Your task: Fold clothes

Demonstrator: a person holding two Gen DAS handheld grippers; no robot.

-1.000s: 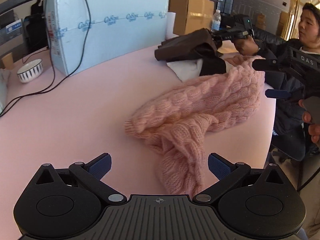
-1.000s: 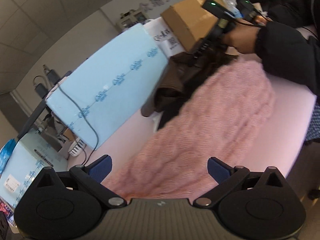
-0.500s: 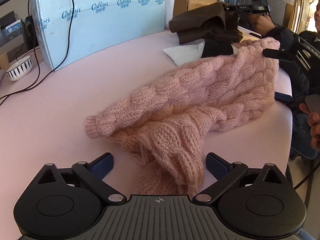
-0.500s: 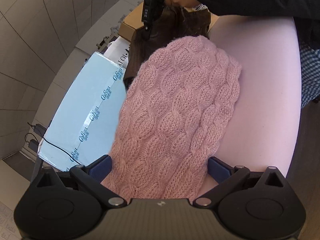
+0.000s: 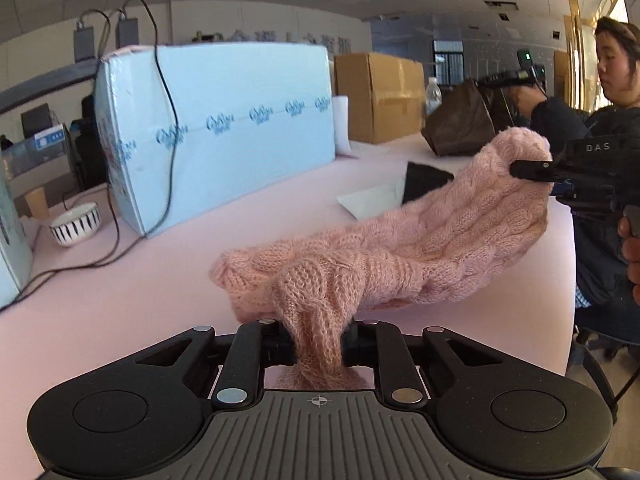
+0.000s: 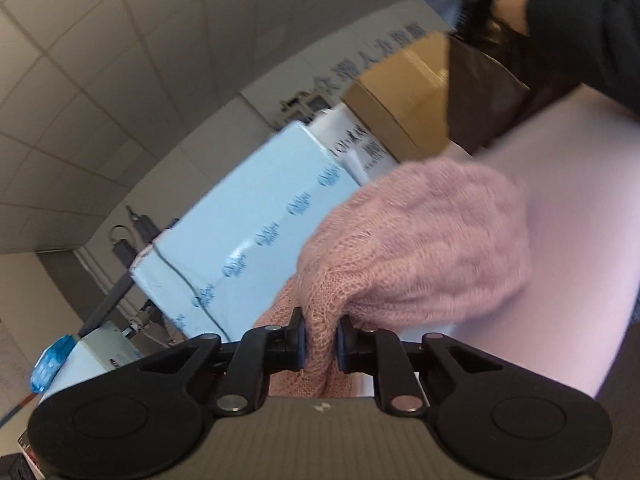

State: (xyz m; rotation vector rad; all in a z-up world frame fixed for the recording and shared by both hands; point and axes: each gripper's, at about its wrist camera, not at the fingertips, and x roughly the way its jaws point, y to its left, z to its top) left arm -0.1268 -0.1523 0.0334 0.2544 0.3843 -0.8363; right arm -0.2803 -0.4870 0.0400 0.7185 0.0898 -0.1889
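So this is the pick-up step: the left gripper and right gripper have both just clamped onto the pink knit sweater, which sags between them over the pink table, so next it probably needs lifting and spreading flat.

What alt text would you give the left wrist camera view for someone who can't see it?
The left gripper is shut on a bunched end of a pink cable-knit sweater on a pink table; the right gripper pinches its raised far end. Behind stand a light blue box, a striped bowl and a cardboard box.
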